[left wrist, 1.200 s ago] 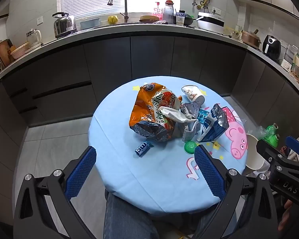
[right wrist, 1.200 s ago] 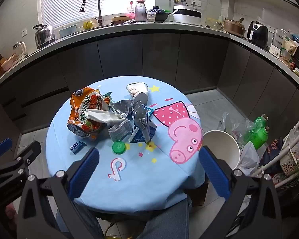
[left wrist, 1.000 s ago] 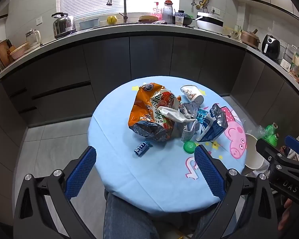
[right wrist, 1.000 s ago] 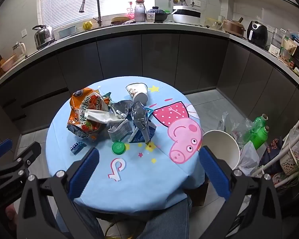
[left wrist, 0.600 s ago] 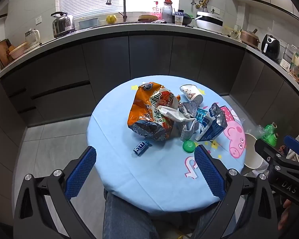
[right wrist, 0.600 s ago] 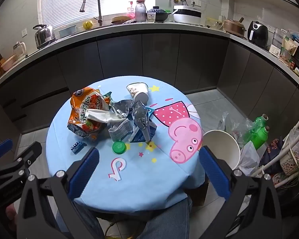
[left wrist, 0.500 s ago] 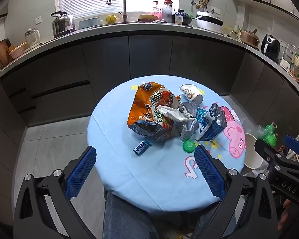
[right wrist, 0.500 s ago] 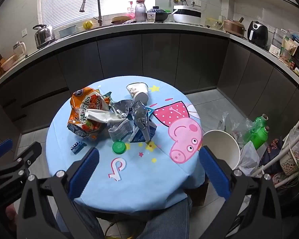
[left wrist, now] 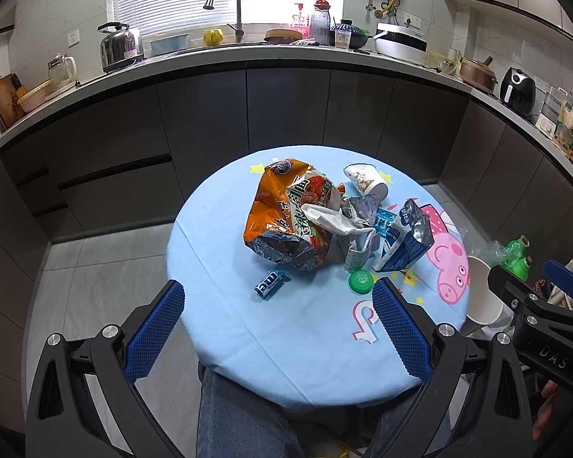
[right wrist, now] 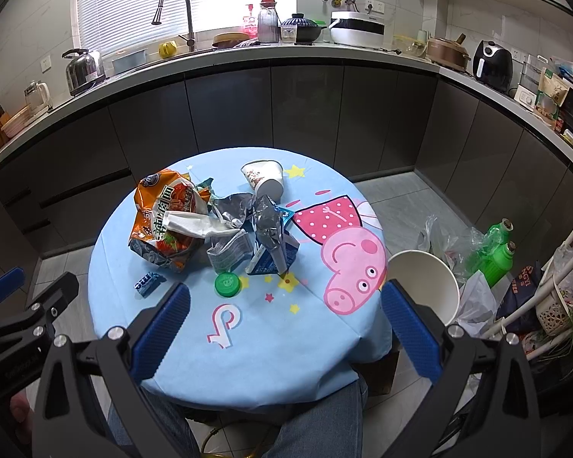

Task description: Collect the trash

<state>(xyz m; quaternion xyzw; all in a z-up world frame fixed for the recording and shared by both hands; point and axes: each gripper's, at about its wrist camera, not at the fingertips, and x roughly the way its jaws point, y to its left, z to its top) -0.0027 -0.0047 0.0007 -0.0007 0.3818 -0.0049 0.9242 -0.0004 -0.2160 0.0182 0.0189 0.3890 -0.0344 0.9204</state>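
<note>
Trash lies heaped mid-table on the round blue cartoon cloth (left wrist: 225, 305): an orange noodle bag (left wrist: 286, 217) (right wrist: 164, 217), a crumpled tissue (right wrist: 191, 225), silver wrappers (right wrist: 233, 204), a torn blue carton (left wrist: 405, 244) (right wrist: 271, 244), a tipped paper cup (left wrist: 365, 183) (right wrist: 265, 179), a green cap (left wrist: 360, 280) (right wrist: 227, 284) and a small blue candy pack (left wrist: 269, 284) (right wrist: 148, 283). My left gripper (left wrist: 277, 328) and right gripper (right wrist: 282, 328) both hover open and empty above the table's near edge. A white bin (right wrist: 426, 280) (left wrist: 481, 294) stands on the floor at the right.
Dark cabinets and a cluttered counter (left wrist: 286, 57) curve behind the table. Green bottles (right wrist: 496, 252) and plastic bags (right wrist: 450, 240) lie on the floor by the bin. A person's jeans-clad legs (left wrist: 240, 412) show under the table's front edge.
Both views have shifted very slightly; the trash and the open grippers are as before.
</note>
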